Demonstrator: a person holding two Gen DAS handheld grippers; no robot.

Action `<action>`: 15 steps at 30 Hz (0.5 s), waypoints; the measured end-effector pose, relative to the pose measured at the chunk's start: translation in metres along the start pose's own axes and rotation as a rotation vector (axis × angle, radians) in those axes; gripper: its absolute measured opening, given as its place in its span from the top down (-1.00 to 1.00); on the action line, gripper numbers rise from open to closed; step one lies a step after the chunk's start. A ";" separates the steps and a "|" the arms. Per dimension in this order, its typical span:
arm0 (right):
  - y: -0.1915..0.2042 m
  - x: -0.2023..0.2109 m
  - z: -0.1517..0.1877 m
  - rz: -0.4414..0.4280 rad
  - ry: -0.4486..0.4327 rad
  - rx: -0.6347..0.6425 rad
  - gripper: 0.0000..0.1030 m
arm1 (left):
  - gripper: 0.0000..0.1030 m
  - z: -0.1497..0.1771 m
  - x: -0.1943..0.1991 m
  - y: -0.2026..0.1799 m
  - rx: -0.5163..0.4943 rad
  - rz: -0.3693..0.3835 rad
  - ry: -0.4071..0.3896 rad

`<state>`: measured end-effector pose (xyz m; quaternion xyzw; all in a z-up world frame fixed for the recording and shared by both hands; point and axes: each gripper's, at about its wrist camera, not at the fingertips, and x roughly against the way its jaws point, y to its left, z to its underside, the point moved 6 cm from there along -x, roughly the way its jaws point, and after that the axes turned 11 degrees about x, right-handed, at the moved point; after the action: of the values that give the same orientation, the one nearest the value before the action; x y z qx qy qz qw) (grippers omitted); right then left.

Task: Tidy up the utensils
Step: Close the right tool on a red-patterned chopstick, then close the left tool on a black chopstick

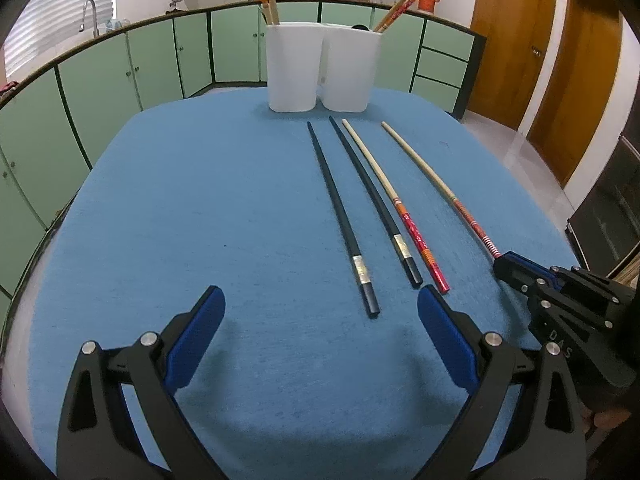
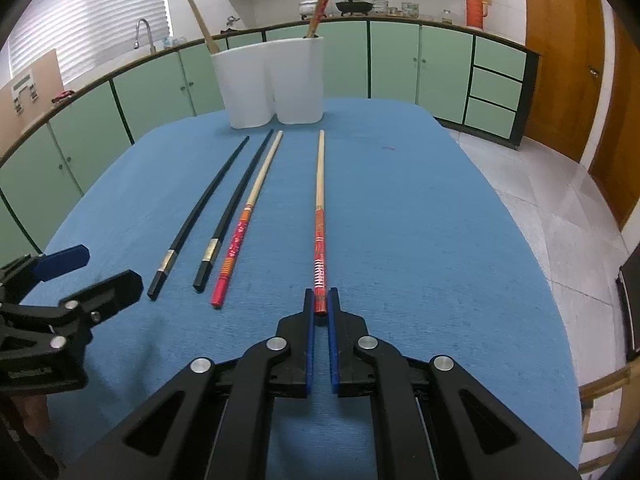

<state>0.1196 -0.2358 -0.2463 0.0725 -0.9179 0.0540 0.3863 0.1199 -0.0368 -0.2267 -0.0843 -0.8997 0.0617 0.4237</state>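
The right gripper (image 2: 321, 303) had clenched on the very butt of the rightmost red-handled chopstick (image 2: 319, 216), lying flat on the blue cloth (image 2: 420, 240) short of the white holder (image 2: 268, 80); so thin a hold could have let it pivot or slip on lifting. The left gripper (image 1: 320, 312) hung low beside it, jaws wide, holding nothing.

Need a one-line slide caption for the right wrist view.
Right gripper closed on the red-handled wooden chopstick on the blue tablecloth, three more beside it, white twin-compartment holder behind.
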 end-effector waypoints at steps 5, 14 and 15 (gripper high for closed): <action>-0.001 0.000 -0.001 -0.006 -0.007 -0.003 0.89 | -0.40 0.006 -0.010 -0.005 -0.004 -0.004 0.044; -0.003 0.000 -0.001 -0.011 -0.009 -0.017 0.89 | -0.15 0.009 -0.015 -0.010 -0.013 -0.044 0.050; -0.003 -0.001 -0.001 -0.011 -0.009 -0.018 0.89 | -0.09 0.008 -0.015 -0.011 -0.014 -0.049 0.048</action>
<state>0.1211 -0.2387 -0.2460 0.0742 -0.9196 0.0433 0.3833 0.1218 -0.0505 -0.2415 -0.0669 -0.8915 0.0429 0.4460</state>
